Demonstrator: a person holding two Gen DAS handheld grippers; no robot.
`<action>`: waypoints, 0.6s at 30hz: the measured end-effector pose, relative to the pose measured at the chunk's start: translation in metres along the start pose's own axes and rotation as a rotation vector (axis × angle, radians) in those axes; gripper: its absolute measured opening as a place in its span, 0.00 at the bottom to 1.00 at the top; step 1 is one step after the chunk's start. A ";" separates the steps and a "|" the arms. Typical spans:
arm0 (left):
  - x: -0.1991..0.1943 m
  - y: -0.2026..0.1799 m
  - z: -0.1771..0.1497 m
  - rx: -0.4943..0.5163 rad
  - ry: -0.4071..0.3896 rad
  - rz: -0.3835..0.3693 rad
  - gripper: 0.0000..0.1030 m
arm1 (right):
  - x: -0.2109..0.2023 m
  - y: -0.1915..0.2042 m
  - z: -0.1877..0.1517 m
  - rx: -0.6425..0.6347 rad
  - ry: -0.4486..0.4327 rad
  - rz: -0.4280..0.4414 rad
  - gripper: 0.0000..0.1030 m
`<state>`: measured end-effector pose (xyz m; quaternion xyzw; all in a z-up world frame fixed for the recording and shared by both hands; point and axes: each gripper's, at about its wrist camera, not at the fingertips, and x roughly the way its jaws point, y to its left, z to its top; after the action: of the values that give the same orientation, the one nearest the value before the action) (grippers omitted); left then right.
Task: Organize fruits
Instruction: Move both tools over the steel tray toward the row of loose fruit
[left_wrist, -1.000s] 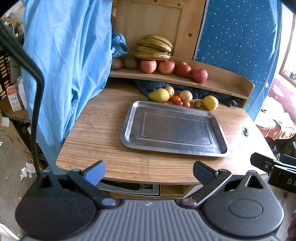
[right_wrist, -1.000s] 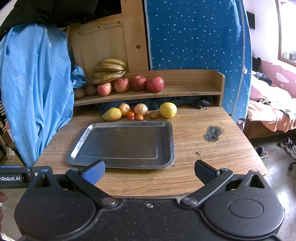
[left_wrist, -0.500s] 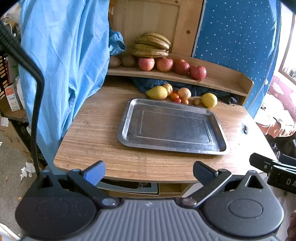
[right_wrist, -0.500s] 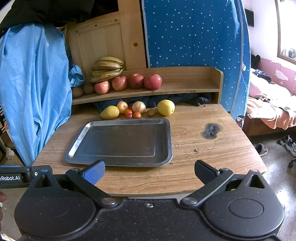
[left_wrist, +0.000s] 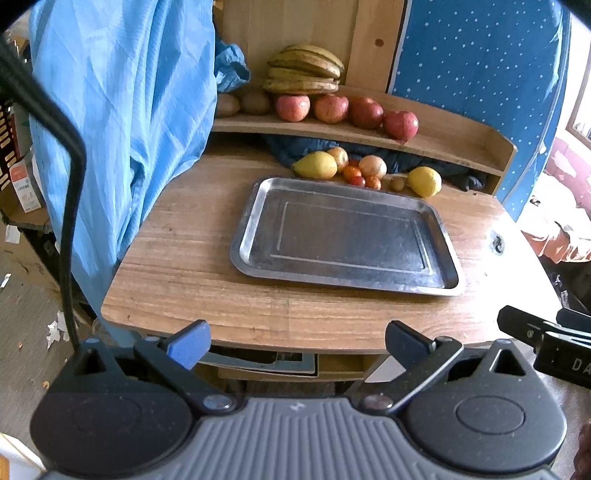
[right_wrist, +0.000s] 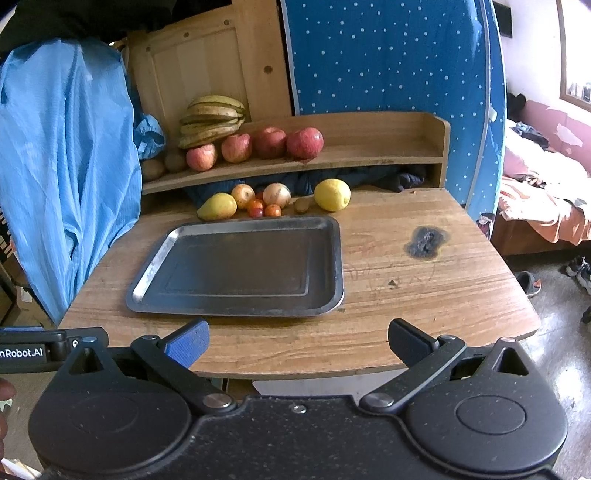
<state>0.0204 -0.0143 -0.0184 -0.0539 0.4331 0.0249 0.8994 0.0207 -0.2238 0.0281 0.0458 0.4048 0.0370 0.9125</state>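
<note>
A bare metal tray (left_wrist: 255, 206) (right_wrist: 155, 266) lies on the wooden table. Just behind it sit a yellow pear (left_wrist: 316, 165) (right_wrist: 218, 206), a lemon (left_wrist: 425, 181) (right_wrist: 332, 194), two onion-like round fruits, small tomatoes (left_wrist: 357, 176) (right_wrist: 263, 208) and a kiwi (left_wrist: 397, 183). On the shelf above are several red apples (left_wrist: 367, 112) (right_wrist: 271, 142) and a bunch of bananas (left_wrist: 304, 74) (right_wrist: 212, 118). My left gripper (left_wrist: 297, 341) and my right gripper (right_wrist: 297, 341) both hover open at the table's near edge, holding nothing.
A blue cloth (left_wrist: 122, 110) (right_wrist: 62, 166) hangs at the table's left side. A black cable (left_wrist: 70, 206) runs down the left. The table has a dark burn mark (right_wrist: 424, 240) right of the tray. A bed (right_wrist: 546, 206) stands at the far right.
Both grippers have shifted slightly nearer the table and a little lower, so the tray and fruit sit a bit higher in view. Both stay open.
</note>
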 end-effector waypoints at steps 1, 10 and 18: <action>0.002 -0.002 0.000 -0.003 0.007 0.009 1.00 | 0.002 -0.001 0.001 -0.001 0.004 0.002 1.00; 0.027 -0.023 0.009 -0.054 0.067 0.057 1.00 | 0.025 -0.022 0.016 -0.041 0.039 0.110 1.00; 0.050 -0.055 0.025 -0.106 0.096 0.105 1.00 | 0.059 -0.051 0.044 -0.094 0.063 0.205 0.99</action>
<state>0.0761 -0.0657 -0.0380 -0.0798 0.4762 0.0924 0.8708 0.0945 -0.2705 0.0085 0.0429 0.4244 0.1502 0.8919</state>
